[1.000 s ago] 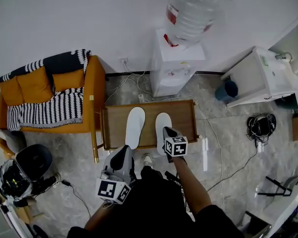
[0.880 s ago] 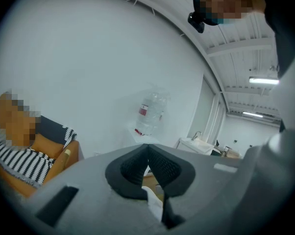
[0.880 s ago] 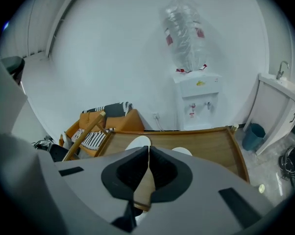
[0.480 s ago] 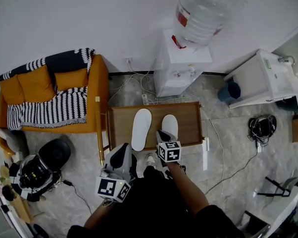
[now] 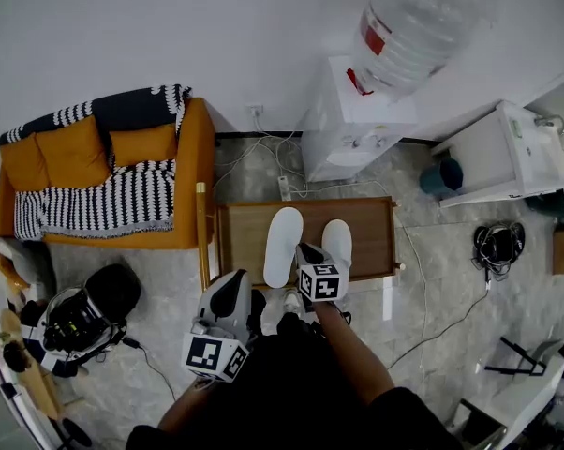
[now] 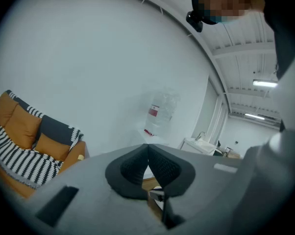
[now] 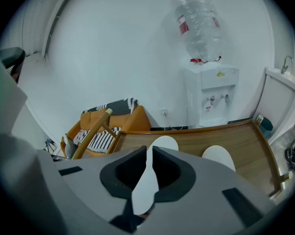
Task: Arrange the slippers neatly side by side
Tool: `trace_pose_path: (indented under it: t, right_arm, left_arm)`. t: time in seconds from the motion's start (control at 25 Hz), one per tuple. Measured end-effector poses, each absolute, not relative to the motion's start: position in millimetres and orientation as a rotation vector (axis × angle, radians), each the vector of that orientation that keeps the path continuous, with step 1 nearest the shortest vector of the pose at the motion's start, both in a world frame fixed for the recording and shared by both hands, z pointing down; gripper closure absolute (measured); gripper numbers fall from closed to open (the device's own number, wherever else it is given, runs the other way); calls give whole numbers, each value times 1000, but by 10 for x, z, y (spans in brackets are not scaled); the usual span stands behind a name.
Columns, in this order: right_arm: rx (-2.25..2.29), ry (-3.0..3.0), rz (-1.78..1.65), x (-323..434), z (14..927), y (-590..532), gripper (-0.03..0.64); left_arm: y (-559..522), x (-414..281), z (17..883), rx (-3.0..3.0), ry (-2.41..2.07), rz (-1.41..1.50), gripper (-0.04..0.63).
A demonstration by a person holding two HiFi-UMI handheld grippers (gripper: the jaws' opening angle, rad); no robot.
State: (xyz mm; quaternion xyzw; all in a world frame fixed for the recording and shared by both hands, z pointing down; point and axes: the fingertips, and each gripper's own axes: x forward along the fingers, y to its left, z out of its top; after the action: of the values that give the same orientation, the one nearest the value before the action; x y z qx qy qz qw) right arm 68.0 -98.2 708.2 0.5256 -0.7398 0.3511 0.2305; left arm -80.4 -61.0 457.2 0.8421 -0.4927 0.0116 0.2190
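Observation:
Two white slippers lie side by side, toes away from me, on a low wooden table (image 5: 240, 242): the left slipper (image 5: 282, 242) (image 7: 162, 143) and the shorter-looking right slipper (image 5: 338, 240) (image 7: 218, 156). My right gripper (image 5: 304, 249) (image 7: 149, 153) hovers at the table's front edge between their heels, jaws shut with nothing in them; the left slipper shows through the thin slit. My left gripper (image 5: 233, 279) (image 6: 147, 148) hangs lower and nearer my body, left of the table's front, pads touching and empty.
An orange sofa (image 5: 104, 172) with a striped blanket stands left of the table. A white water dispenser (image 5: 352, 125) with a big bottle stands behind it. Cables (image 5: 263, 162) run over the floor. A white cabinet (image 5: 507, 153) is at the right, a black appliance (image 5: 76, 319) at the lower left.
My right gripper has slid left off the right slipper's heel to the gap between the two slippers. The head view has shifted, so the table sits further right. The left gripper stays put.

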Motion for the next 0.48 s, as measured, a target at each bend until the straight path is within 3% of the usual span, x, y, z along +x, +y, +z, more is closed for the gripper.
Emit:
trace_pose_path:
  t: [0.08,0.16,0.48]
  right_arm:
    - [1429,-2000,1015,631,7222,-990,594]
    - [1415,-1965,1071,595,7360,-993,505]
    - [1409,-1842,1166,509,7754,-1056,492]
  left_arm:
    - [-636,-875,4583,2327,-1363,32,583]
    - [-652,-939,4590,2324,-1363,33,583]
    - [-656,-1238,4648,2295,-1389,30,583]
